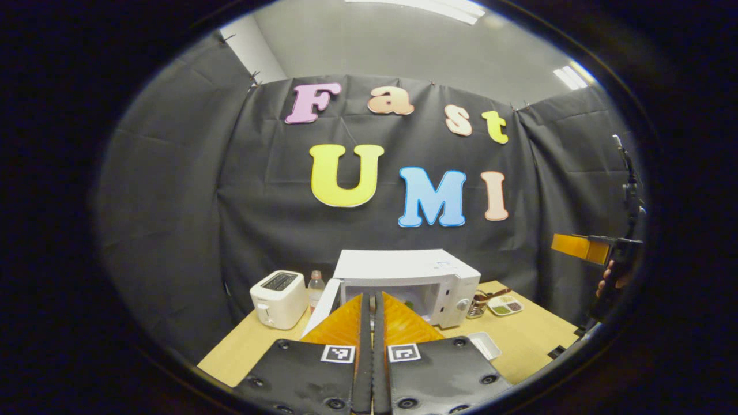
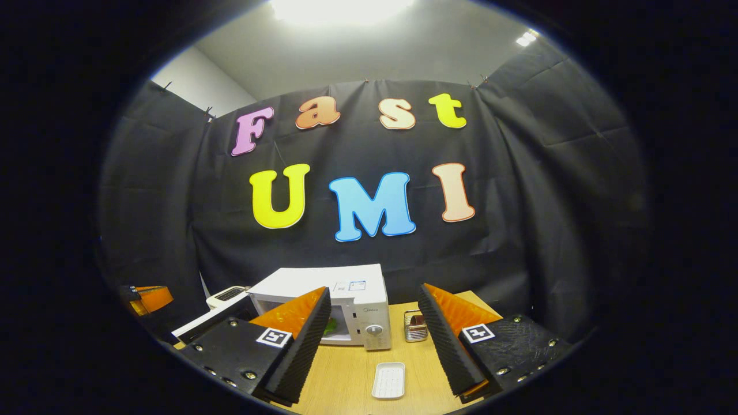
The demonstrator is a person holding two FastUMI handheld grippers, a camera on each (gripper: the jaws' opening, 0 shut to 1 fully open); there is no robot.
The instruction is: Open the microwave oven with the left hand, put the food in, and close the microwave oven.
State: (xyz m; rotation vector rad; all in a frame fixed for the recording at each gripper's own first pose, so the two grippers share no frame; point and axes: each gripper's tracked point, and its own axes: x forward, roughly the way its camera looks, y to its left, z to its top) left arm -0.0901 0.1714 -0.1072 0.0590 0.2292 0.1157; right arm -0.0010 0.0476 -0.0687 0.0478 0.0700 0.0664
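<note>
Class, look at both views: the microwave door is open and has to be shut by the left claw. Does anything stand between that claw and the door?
Nothing visible does. The left claw, shut and empty, points at the microwave; its open door hangs just left of the fingers, with the toaster and bottle farther left.

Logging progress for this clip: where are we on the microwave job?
Done: microwave door stands open, and something green sits inside, probably the food. The white tray on the table is empty. In hand: nothing; left gripper shut, right gripper open, both back from the oven. Left: closing the door.
</note>
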